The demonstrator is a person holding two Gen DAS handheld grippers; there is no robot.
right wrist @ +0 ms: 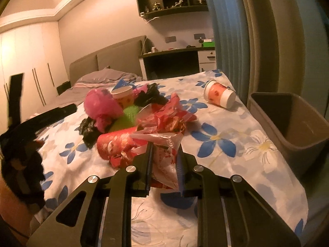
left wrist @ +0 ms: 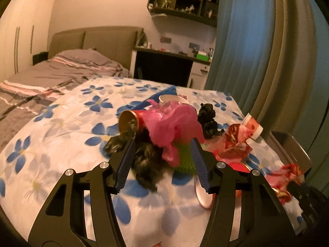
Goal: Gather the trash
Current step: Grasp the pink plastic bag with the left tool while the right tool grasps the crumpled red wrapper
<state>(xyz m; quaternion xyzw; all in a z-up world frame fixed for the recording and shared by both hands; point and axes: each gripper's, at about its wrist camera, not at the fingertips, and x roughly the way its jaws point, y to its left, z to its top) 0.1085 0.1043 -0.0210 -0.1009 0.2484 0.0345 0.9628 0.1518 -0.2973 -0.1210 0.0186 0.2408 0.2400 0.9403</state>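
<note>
A heap of trash lies on the flowered bedspread [left wrist: 61, 144]. In the left wrist view my left gripper [left wrist: 163, 142] stands open around a crumpled black bag [left wrist: 148, 160] and a green spiky ball [left wrist: 185, 158], with a pink plastic bag [left wrist: 174, 123] draped above them. A red tube with a gold end [left wrist: 128, 119] lies just behind. In the right wrist view my right gripper [right wrist: 165, 147] is shut on a red-and-white plastic wrapper [right wrist: 164, 164], in front of a red tube [right wrist: 115, 144] and crumpled red foil [right wrist: 164, 121].
A grey waste bin [right wrist: 287, 119] stands off the bed's right edge. One paper cup [right wrist: 220, 94] lies on its side near that edge, another cup [right wrist: 123, 95] stands in the heap. A person's forearm [right wrist: 12, 201] and the blurred left gripper [right wrist: 30, 123] fill the left side.
</note>
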